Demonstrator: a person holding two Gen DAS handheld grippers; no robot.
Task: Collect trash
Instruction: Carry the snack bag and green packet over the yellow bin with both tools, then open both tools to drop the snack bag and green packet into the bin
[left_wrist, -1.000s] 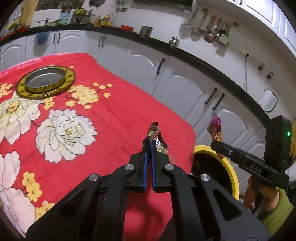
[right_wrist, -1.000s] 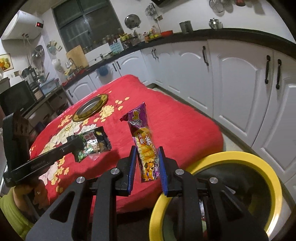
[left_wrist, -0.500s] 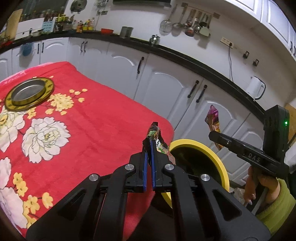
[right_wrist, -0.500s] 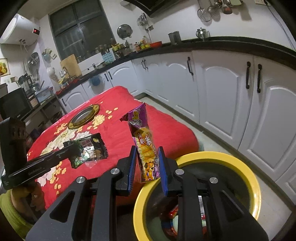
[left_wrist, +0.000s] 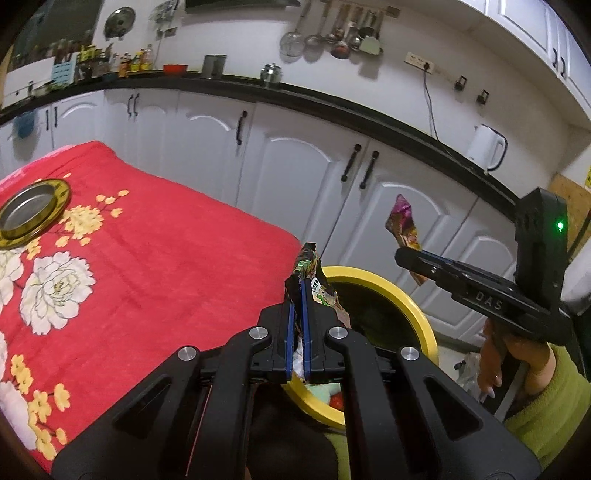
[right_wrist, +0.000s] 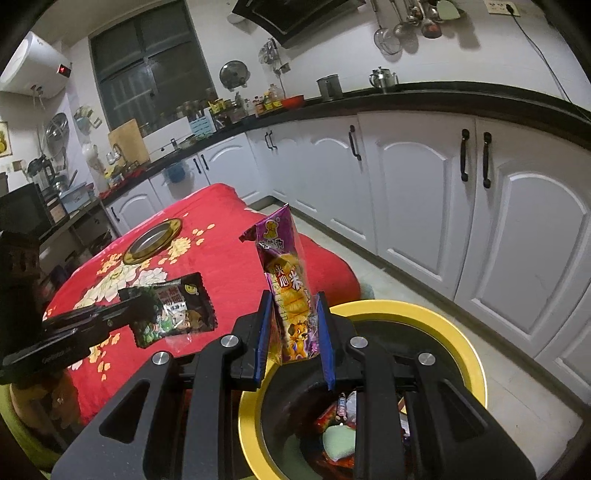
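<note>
Purple snack wrapper (right_wrist: 286, 291) stands upright at frame centre, clamped between the right gripper (right_wrist: 293, 325) pads above the yellow-rimmed bin (right_wrist: 458, 343). Only the right wrist view shows the bin contents: wrappers and a pale green item. Left gripper (left_wrist: 297, 295), fully closed, pinches a dark green wrapper (left_wrist: 308, 264) at frame centre, over the bin's near rim beside the red floral cloth (left_wrist: 155, 266).

Both wrist views over bin (left_wrist: 384, 291)

White kitchen cabinets (right_wrist: 413, 192) under a black counter (left_wrist: 332, 101) (dark window (right_wrist: 151, 70) behind)
</note>
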